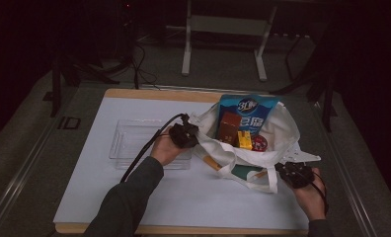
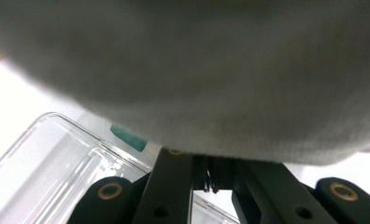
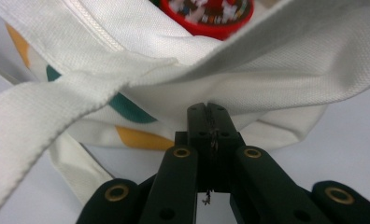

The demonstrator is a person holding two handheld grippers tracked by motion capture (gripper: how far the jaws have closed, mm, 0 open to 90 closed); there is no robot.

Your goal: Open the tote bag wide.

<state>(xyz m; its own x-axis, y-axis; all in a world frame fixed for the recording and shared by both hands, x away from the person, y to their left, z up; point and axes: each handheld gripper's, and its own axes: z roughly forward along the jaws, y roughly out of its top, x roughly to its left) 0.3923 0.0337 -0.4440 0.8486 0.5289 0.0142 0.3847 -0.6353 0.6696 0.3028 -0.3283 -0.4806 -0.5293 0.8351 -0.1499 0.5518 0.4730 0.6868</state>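
Fingers of both grippers [image 1: 189,134] [image 1: 288,170] clamped shut on white tote bag's [image 1: 282,133] rim.

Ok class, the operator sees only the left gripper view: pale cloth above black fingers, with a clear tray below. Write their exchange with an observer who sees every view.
Operator: What is this cloth?
Observer: It's a white tote bag, open on the table.
Operator: Is there anything inside?
Observer: Yes, there's a blue pouch, a brown box, a yellow box and a red round tin.
Operator: Where is the other gripper?
Observer: The right gripper is at the bag's near right rim, with its fingers shut against the cloth.
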